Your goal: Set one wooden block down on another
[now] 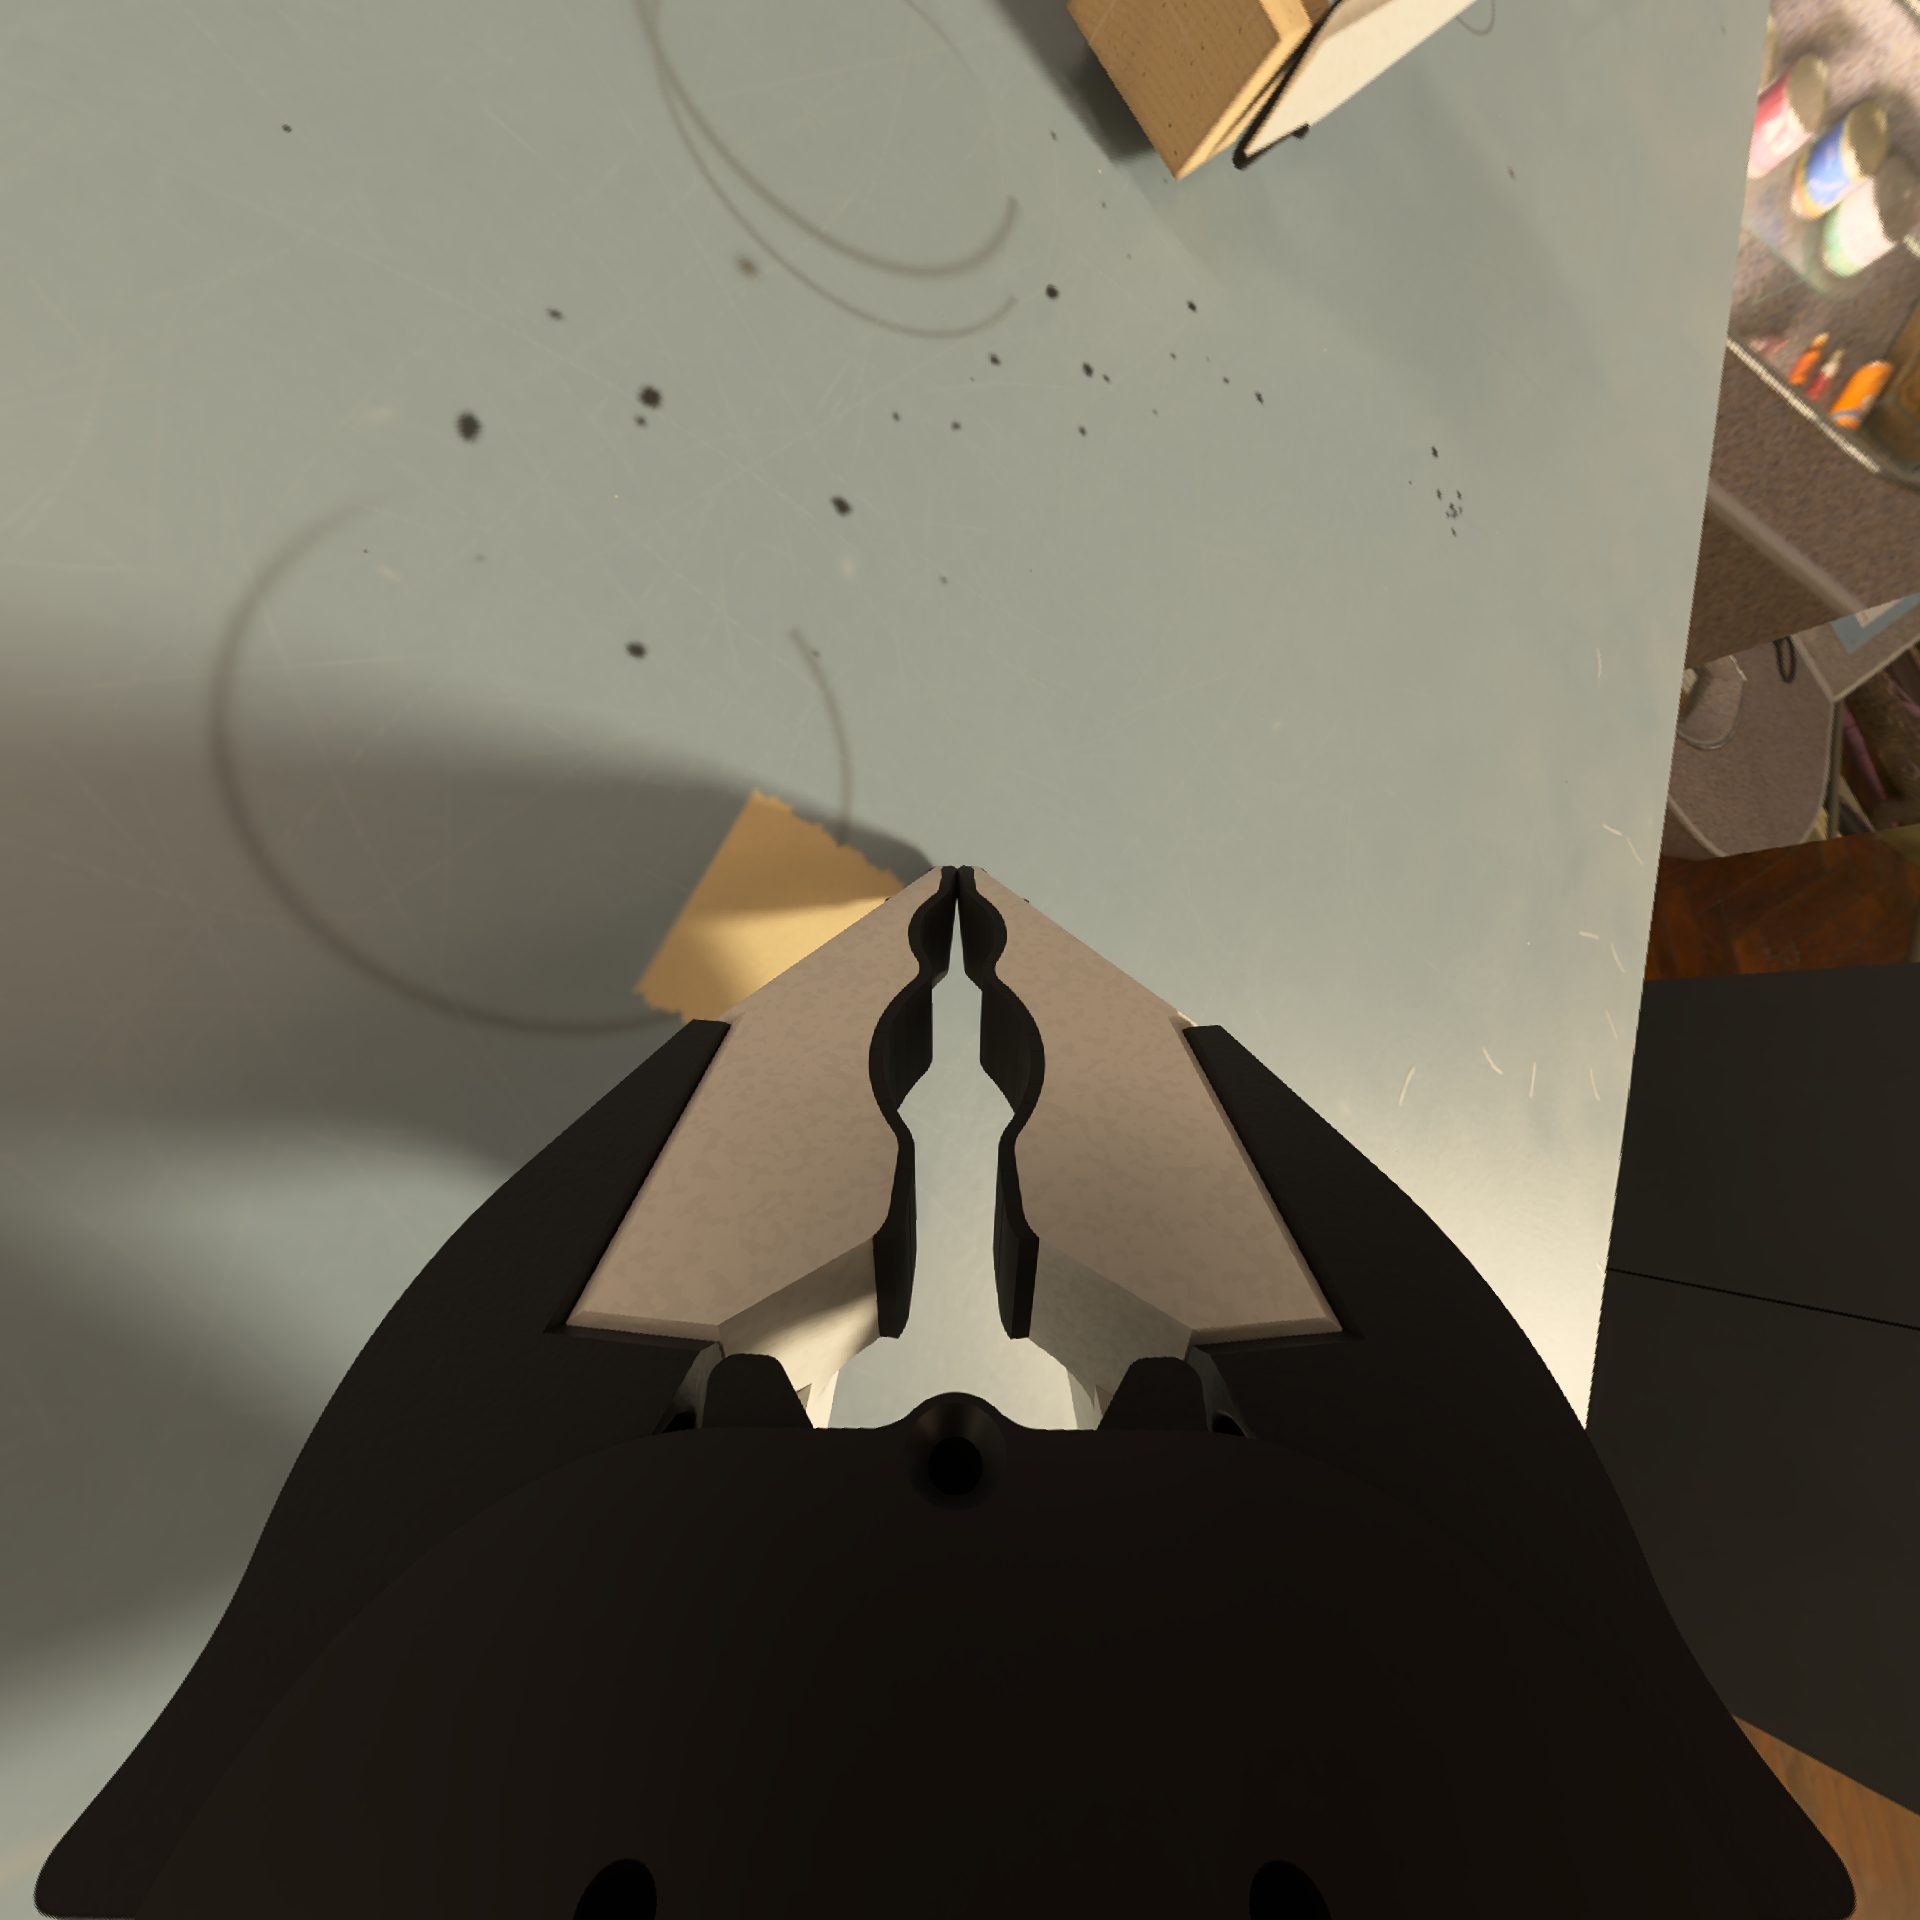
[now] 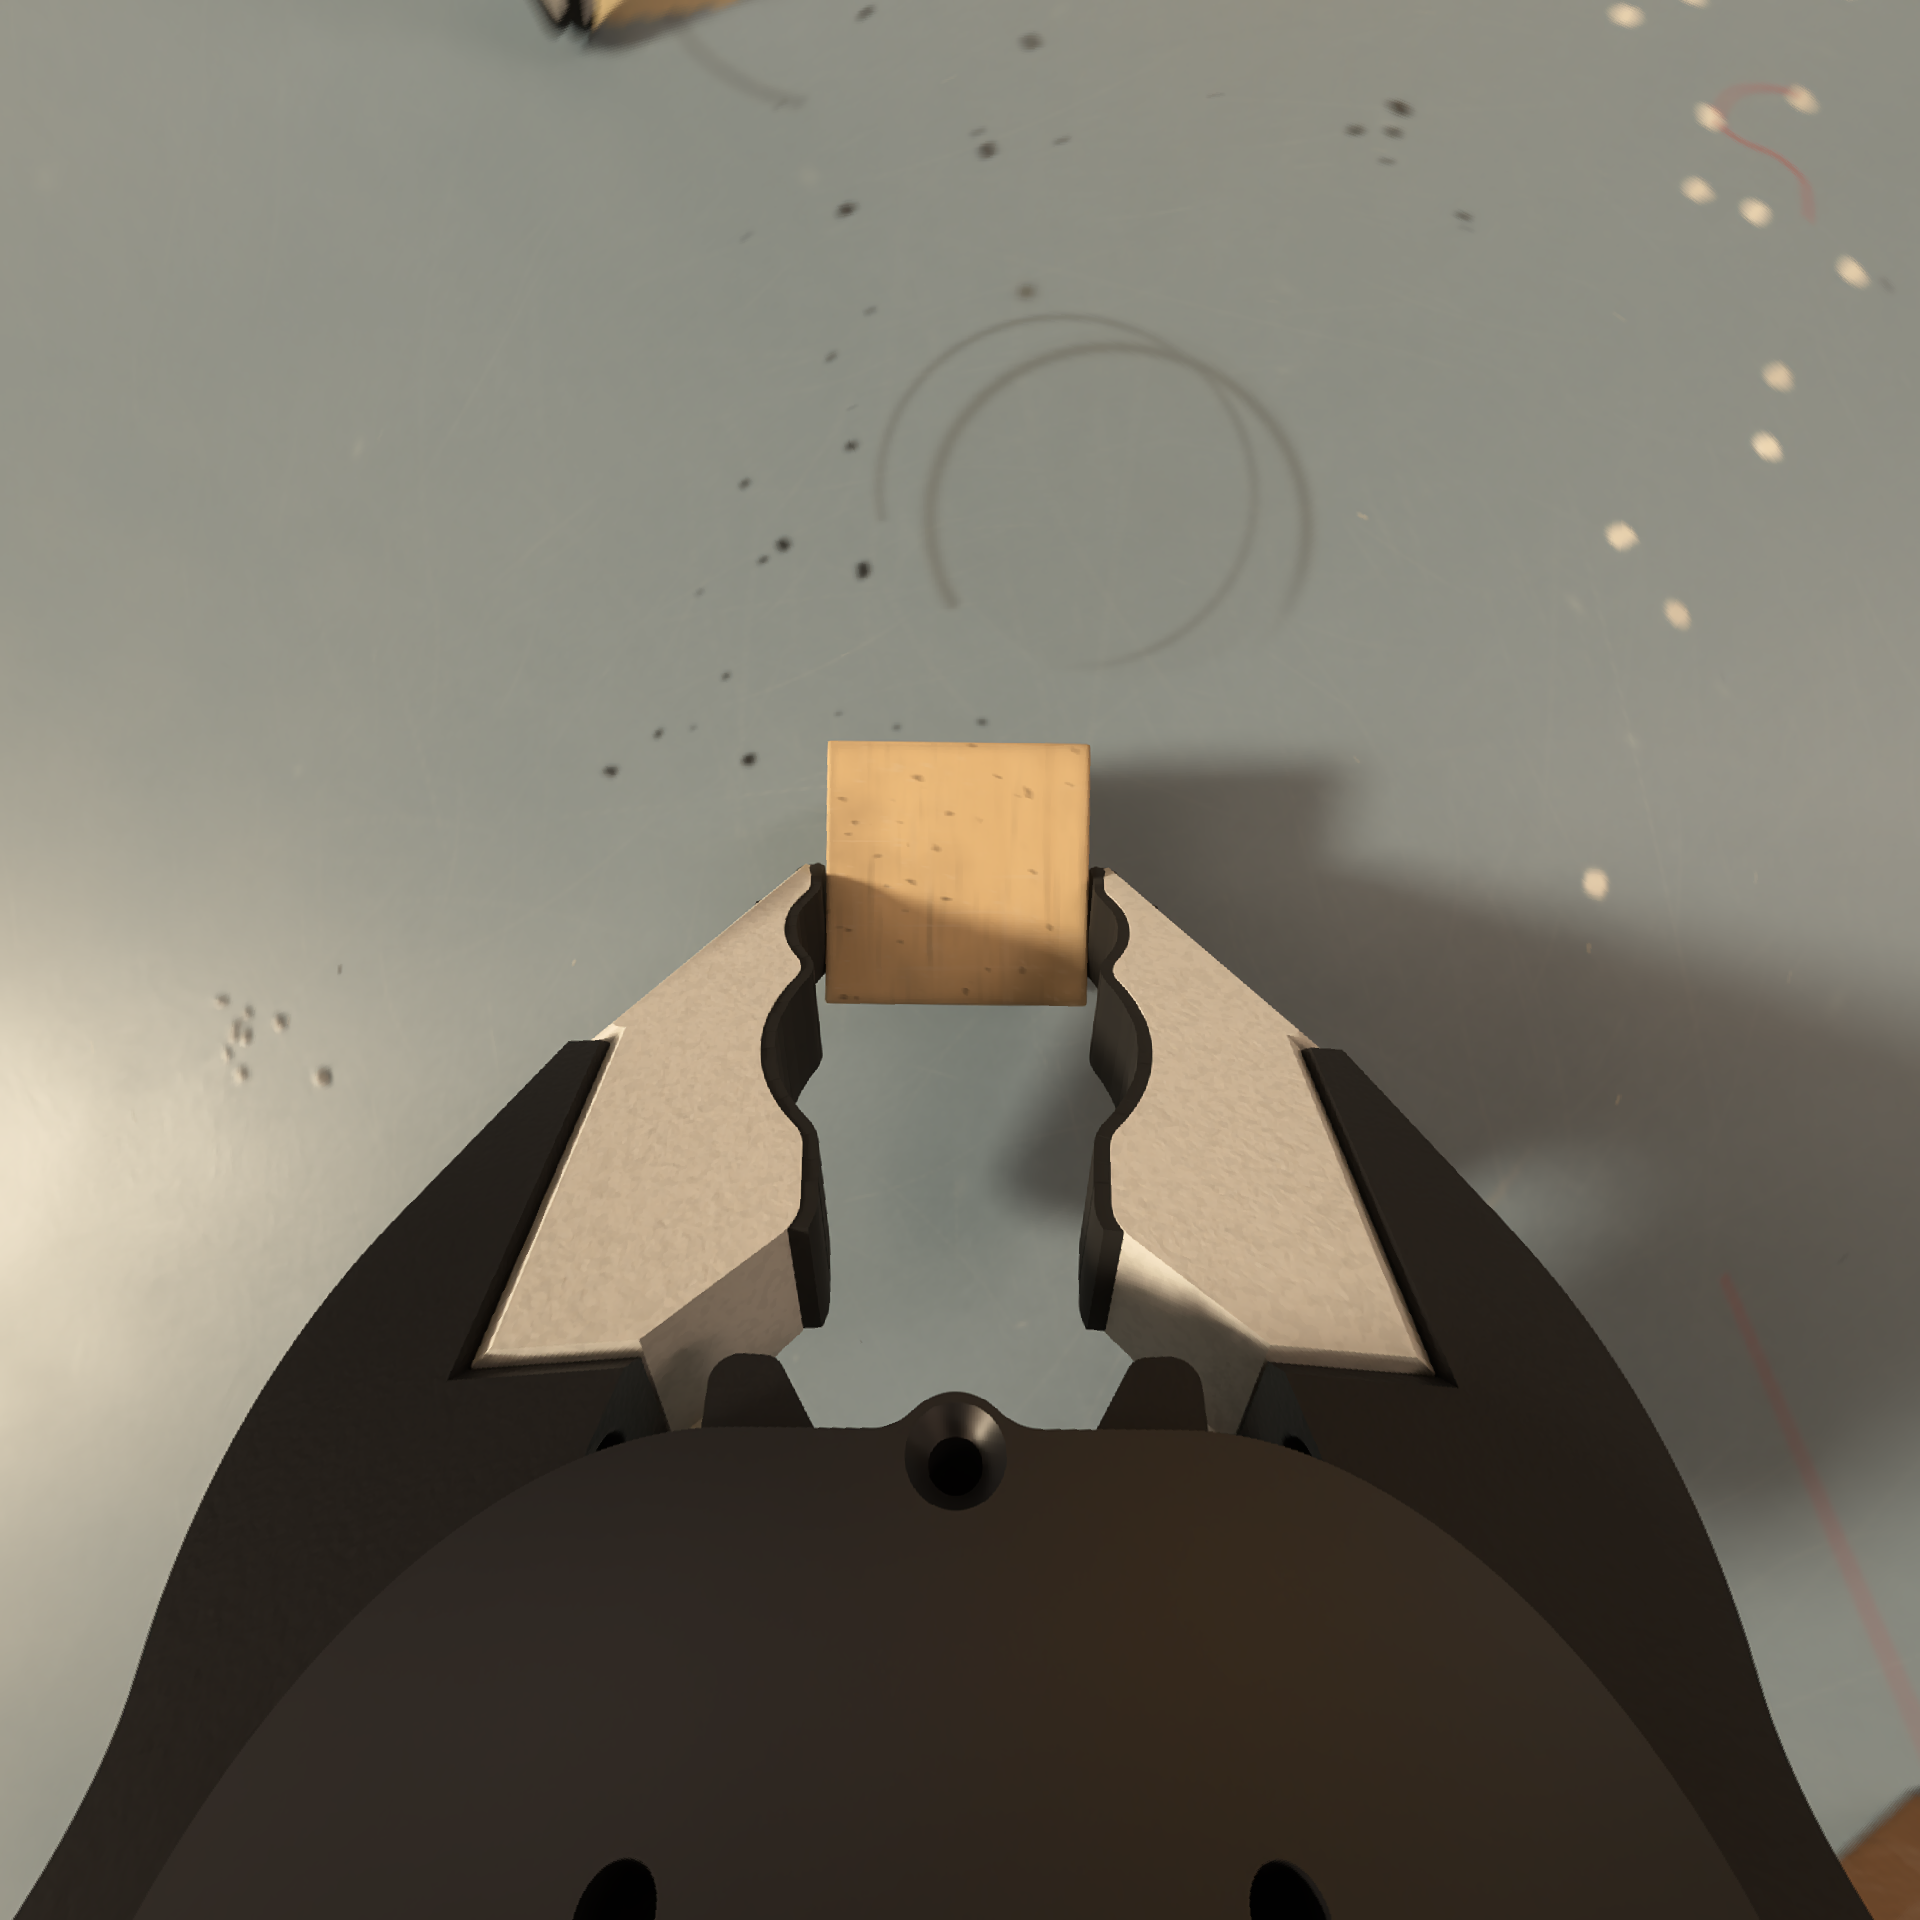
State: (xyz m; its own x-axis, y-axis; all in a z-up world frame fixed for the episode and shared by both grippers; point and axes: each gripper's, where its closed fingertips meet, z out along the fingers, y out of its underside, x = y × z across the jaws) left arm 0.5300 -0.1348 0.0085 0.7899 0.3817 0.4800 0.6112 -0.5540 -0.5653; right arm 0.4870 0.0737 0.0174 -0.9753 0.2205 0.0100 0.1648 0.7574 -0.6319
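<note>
A wooden block [image 1: 758,914] lies on the grey table [image 1: 1247,623], partly hidden behind my left gripper's left finger. My left gripper [image 1: 956,883] is shut and empty, its tips just right of that block. My right gripper [image 2: 956,904] is shut on a second wooden block [image 2: 956,831], pinched at its lower sides between the fingertips [image 2: 805,914]. That held block also shows at the top of the left wrist view [image 1: 1184,73], with a finger of the right gripper [image 1: 1361,52] beside it. Its shadow falls on the table to the right.
The table [image 2: 416,520] is marked with ring stains and dark specks. Its right edge [image 1: 1673,727] runs down the left wrist view. A black box [image 1: 1766,1247] stands past it, and shelves with cans [image 1: 1839,187] farther off.
</note>
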